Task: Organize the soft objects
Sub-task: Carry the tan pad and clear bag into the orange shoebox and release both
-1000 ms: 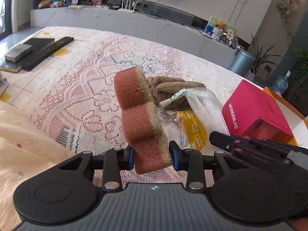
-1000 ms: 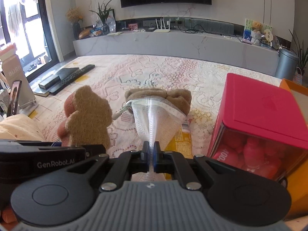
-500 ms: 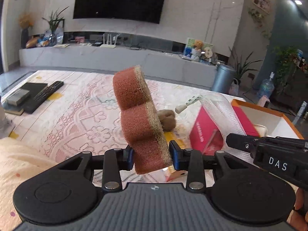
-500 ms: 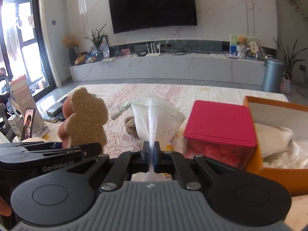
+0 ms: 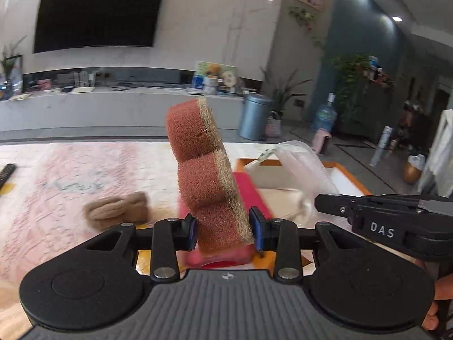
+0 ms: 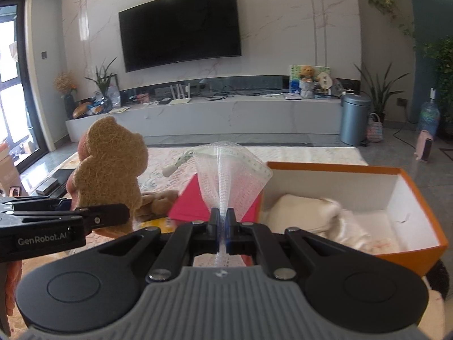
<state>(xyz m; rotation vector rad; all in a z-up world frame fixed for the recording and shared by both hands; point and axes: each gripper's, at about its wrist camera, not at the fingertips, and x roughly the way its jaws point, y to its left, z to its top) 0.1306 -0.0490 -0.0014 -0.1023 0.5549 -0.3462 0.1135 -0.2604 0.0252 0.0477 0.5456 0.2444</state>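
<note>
Two tools: both raised above the lace-covered worktop (image 6: 297, 153).
Orange box (image 6: 419, 198): open, white cloth inside, beside red box (image 6: 187, 201).
Left tool (image 5: 223, 231): clamps bear-shaped sponge (image 5: 208, 175), upright.
Right tool (image 6: 222, 226): pinched tight on white mesh bag (image 6: 229, 175).
Plush toy (image 5: 116, 206): lying on worktop.

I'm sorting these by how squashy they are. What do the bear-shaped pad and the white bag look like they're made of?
The bear-shaped pad looks like a two-layer sponge: porous reddish-brown foam with open cells, backed by a coarse, matted tan fibre layer, probably a scouring face. The white bag looks like fine synthetic mesh, thin and see-through, with a woven grid; the red box shows through it. Both look matte and soft.
</note>
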